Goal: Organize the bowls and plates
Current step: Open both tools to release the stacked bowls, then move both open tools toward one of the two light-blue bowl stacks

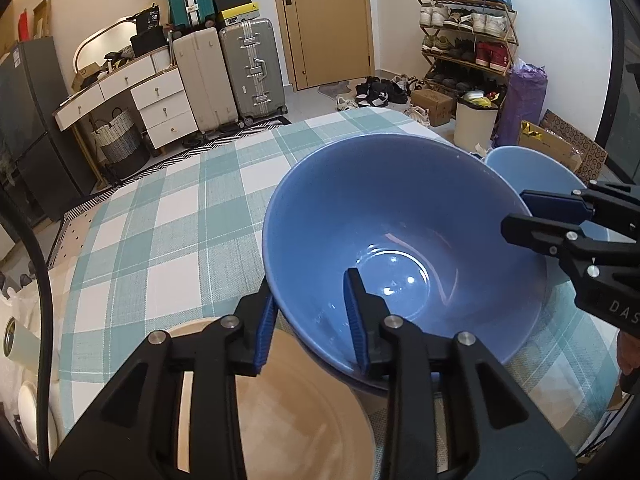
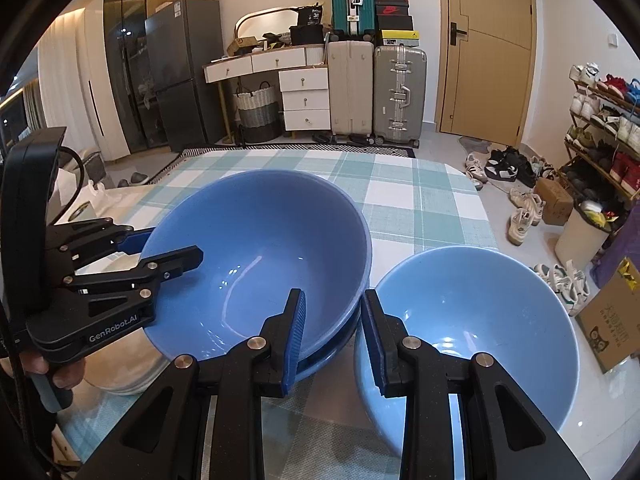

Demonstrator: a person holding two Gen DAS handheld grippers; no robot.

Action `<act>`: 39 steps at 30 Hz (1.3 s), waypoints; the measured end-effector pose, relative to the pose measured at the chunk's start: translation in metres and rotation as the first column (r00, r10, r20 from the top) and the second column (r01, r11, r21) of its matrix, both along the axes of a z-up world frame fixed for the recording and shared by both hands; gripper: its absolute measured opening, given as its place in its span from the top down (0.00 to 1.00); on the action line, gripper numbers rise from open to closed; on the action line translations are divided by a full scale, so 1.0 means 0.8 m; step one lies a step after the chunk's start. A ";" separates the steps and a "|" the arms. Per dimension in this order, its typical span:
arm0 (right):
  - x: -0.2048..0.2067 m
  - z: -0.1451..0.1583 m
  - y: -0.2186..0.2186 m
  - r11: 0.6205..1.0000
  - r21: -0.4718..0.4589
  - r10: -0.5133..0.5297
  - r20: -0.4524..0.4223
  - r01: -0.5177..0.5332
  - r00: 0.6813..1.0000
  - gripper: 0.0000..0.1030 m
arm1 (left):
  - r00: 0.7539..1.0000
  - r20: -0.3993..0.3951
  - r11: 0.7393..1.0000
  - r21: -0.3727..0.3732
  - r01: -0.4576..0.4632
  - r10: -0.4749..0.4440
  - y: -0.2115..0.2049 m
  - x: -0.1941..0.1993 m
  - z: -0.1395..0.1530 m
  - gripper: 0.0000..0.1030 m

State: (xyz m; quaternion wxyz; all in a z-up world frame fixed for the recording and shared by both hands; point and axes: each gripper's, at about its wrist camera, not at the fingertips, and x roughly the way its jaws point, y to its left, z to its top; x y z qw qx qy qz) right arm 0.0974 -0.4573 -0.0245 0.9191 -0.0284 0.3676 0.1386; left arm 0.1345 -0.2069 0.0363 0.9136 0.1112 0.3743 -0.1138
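Note:
A big blue bowl (image 1: 400, 208) (image 2: 260, 240) rests nested in a second blue bowl (image 2: 338, 354) on the checked tablecloth (image 1: 168, 216). My left gripper (image 1: 310, 284) (image 2: 176, 246) straddles its near-left rim, one finger outside and one inside. It is open, with the inner pad standing off the wall. My right gripper (image 2: 333, 294) (image 1: 514, 213) is shut on the same bowl's right rim, one finger on each side. A smaller light-blue bowl (image 2: 472, 340) (image 1: 516, 160) stands just right of it, against the right gripper's outer finger.
A beige plate (image 1: 280, 420) lies beneath the left gripper, touching the stacked bowls. The table's rounded far edge (image 2: 460, 168) drops to a floor with shoes, boxes and a bin. A hand (image 2: 56, 376) holds the left gripper's handle.

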 end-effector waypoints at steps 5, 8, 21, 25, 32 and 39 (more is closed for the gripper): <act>0.005 -0.009 -0.002 1.000 0.002 0.007 -0.010 -0.007 1.000 0.71 | 1.000 -0.006 1.000 0.005 0.009 -0.009 -0.007 -0.002 -0.005 0.64; 0.005 -0.011 -0.001 1.000 0.000 0.010 -0.009 -0.010 1.000 0.71 | 1.000 -0.014 1.000 -0.001 0.008 -0.008 -0.005 0.002 -0.009 0.63; 0.004 -0.008 -0.006 1.000 0.010 -0.001 -0.015 0.001 1.000 0.69 | 0.998 -0.065 0.995 -0.104 0.008 -0.014 0.018 0.011 -0.022 0.33; 0.005 -0.005 -0.005 1.000 0.009 0.006 -0.017 -0.006 1.000 0.55 | 0.997 -0.079 0.991 -0.136 0.004 -0.015 0.026 0.010 -0.020 0.27; 0.006 0.005 -0.013 0.999 0.053 0.006 -0.003 -0.006 1.000 0.17 | 0.994 -0.110 0.982 -0.186 -0.019 -0.002 0.043 0.004 -0.020 0.20; 0.004 0.019 -0.025 0.998 0.060 -0.038 0.027 0.036 0.999 0.04 | 0.996 -0.086 0.979 -0.200 -0.029 0.012 0.046 -0.010 -0.011 0.02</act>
